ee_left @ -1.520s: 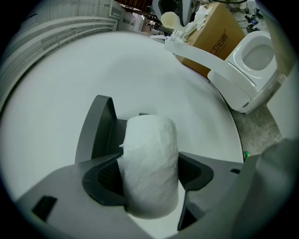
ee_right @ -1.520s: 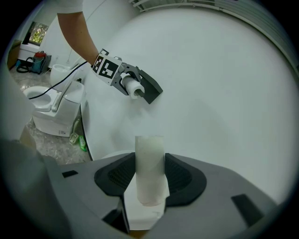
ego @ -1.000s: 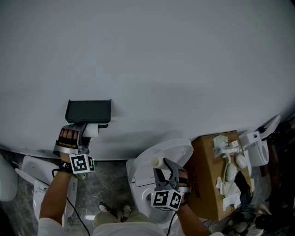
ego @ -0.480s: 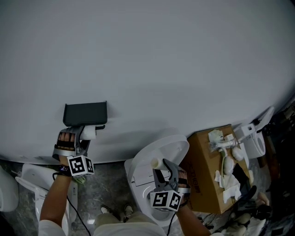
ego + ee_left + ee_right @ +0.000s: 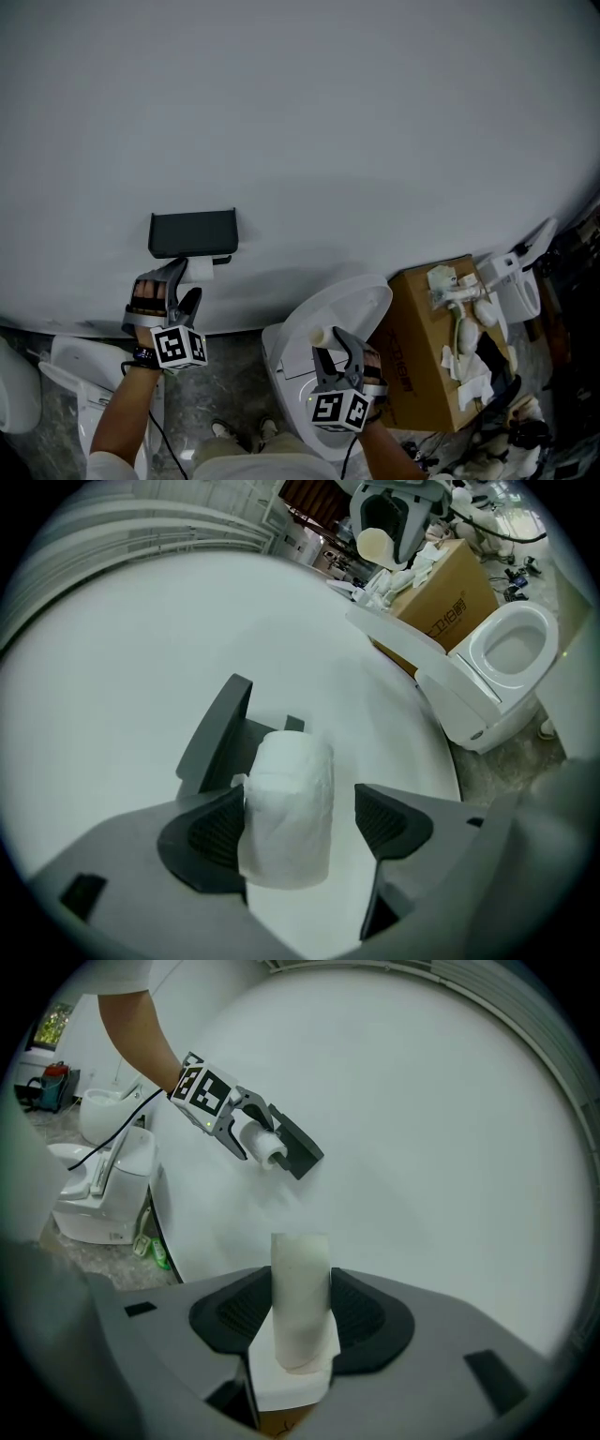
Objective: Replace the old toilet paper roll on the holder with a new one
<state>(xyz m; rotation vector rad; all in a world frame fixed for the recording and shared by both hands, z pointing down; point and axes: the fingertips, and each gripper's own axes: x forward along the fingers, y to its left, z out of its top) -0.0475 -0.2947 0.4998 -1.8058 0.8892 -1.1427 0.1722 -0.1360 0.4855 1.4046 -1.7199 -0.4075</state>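
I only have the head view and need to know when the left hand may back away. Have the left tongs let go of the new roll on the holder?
Observer: Yes. In the left gripper view the left tongs have just been opening; the roll sits on the holder with a clear gap to one pad.
Operator: And the other pad?
Observer: It stands right beside the roll; whether it touches, I cannot tell.
Operator: What do the right tongs hold?
Observer: The right tongs clamp a bare cardboard tube between both pads.
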